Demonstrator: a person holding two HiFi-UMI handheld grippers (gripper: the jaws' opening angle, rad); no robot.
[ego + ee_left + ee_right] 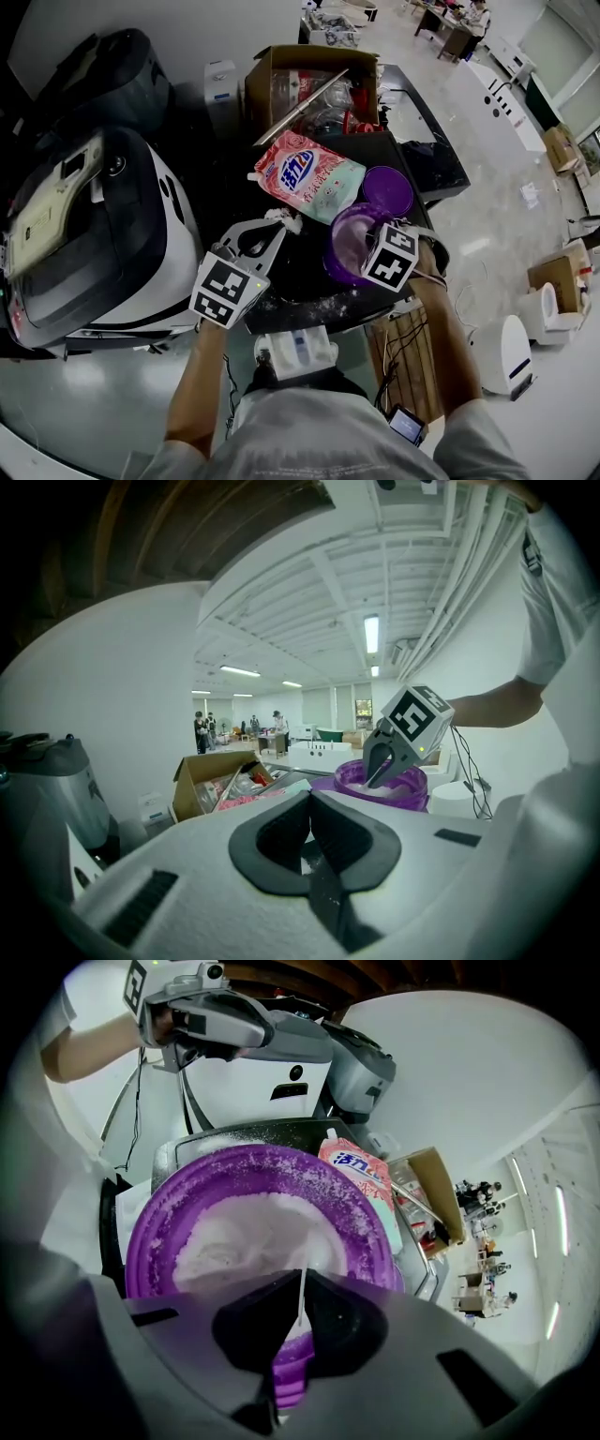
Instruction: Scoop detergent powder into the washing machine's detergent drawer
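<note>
A purple tub (345,246) full of white detergent powder (239,1237) stands on the dark table. Its purple lid (387,189) lies just behind it. My right gripper (302,1302) points down into the tub and is shut on a thin white scoop handle; the scoop's bowl is hidden. From the left gripper view, that right gripper (384,769) dips into the tub (375,787). My left gripper (311,832) is shut on nothing and hovers left of the tub. A white detergent drawer (295,349) sits near my body. The washing machine (103,234) is at the left.
A pink detergent bag (309,173) lies behind the tub, in front of an open cardboard box (314,89) of clutter. Spilled powder dusts the table's near edge (328,305). A dark appliance (122,80) stands at the back left. People work at tables far off.
</note>
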